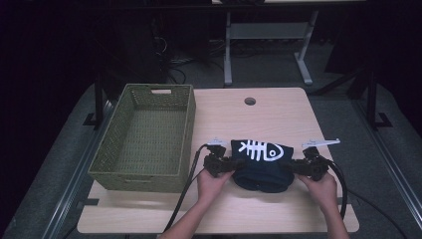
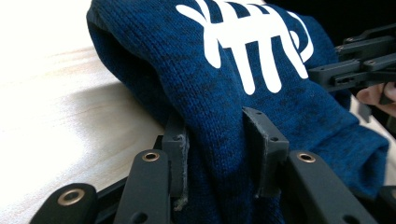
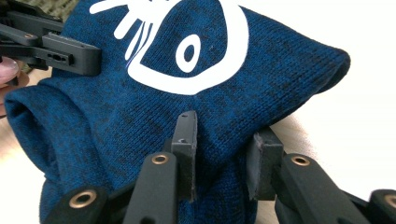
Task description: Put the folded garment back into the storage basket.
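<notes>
A dark blue knitted garment [image 1: 261, 167] with a white fish-skeleton print lies bunched on the wooden table [image 1: 259, 114], near its front edge. My left gripper [image 1: 230, 164] is shut on the garment's left side; in the left gripper view the blue knit [image 2: 219, 140] is pinched between the two jaws. My right gripper [image 1: 293, 167] is shut on the garment's right side, and in the right gripper view the knit [image 3: 219, 135] bulges between its jaws. Each hand holds its gripper from below.
A green woven basket [image 1: 112, 149] stands on the table's left part, close to my left gripper. A round cable hole [image 1: 250, 101] sits in the table's far middle. Black cables [image 1: 186, 189] trail off the front edge. A desk frame [image 1: 268, 45] stands beyond.
</notes>
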`<state>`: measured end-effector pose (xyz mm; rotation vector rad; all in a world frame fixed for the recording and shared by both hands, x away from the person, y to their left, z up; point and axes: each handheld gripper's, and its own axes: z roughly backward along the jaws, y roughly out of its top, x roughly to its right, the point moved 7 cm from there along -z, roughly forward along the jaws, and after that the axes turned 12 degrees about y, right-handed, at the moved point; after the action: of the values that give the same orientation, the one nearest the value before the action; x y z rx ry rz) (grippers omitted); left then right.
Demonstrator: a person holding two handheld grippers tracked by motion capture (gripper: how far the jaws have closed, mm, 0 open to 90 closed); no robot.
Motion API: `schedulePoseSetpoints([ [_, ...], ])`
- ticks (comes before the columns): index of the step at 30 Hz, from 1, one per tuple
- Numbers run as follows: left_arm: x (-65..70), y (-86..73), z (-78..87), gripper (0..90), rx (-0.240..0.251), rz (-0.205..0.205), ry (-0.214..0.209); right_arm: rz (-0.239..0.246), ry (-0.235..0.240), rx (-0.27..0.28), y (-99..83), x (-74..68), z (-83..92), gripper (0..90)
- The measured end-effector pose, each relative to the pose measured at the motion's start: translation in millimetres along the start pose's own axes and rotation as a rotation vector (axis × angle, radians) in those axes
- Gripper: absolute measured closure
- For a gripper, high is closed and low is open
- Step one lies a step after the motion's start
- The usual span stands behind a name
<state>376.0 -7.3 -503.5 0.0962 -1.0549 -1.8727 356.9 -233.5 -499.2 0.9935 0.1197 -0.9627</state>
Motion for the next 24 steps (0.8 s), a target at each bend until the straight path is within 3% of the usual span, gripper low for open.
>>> schedulePoseSetpoints([
  [11,7.9,9.8,14.7,64.3,0.026,-0.03,0.005,0.003,0.024,0.031,7.5,-11.5,12.5,68.8],
  [24,16.4,22.8,43.9,64.3,0.069,-0.069,-0.032,0.037,0.047,0.062,19.8,-29.7,26.4,69.0],
])
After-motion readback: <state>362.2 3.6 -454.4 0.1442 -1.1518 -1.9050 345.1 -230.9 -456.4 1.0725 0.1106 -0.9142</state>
